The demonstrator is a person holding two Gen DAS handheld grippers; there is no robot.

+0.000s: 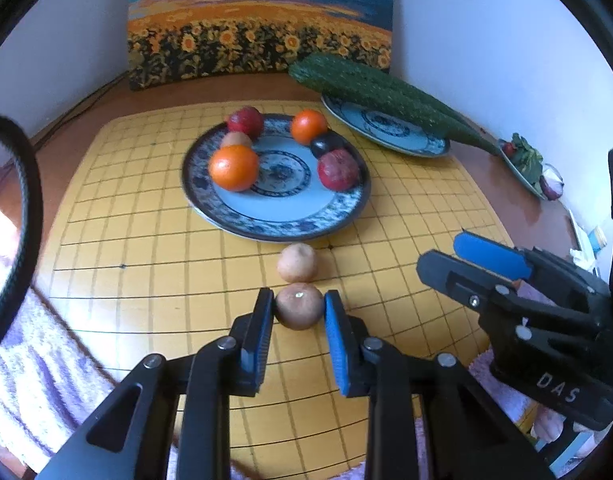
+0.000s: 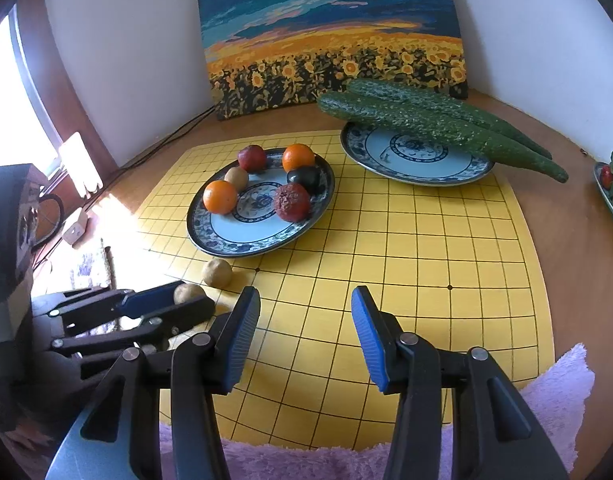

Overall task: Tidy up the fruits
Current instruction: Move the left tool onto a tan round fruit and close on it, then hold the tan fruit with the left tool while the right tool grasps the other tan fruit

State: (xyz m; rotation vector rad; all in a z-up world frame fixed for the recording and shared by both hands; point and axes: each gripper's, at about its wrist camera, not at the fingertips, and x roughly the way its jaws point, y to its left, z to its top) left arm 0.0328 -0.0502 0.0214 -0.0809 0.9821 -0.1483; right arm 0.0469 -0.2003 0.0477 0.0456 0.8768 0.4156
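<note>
Tan fruit (image 1: 299, 306) low centre on the yellow board (image 1: 146, 248), pinched between left gripper (image 1: 299, 307) pads; right gripper (image 2: 305, 312) wide, empty; lifting could nudge the neighbouring fruit (image 1: 297, 262) rolling.

The left claw (image 1: 299, 309) is matt black plastic with ribbed blue pads and bright metal pins; the right claw (image 2: 305, 304) looks the same. The brown fruit (image 1: 299, 306) between the left pads has dull, rough skin. The plate (image 1: 274, 216) beyond it is glossy glazed ceramic; its oranges (image 1: 233, 168) are shiny and finely dimpled. The yellow grid board (image 2: 426, 264) has a smooth satin sheen. The cucumbers (image 2: 434, 124) are bumpy. The lilac cloth (image 2: 558, 384) is fluffy.
</note>
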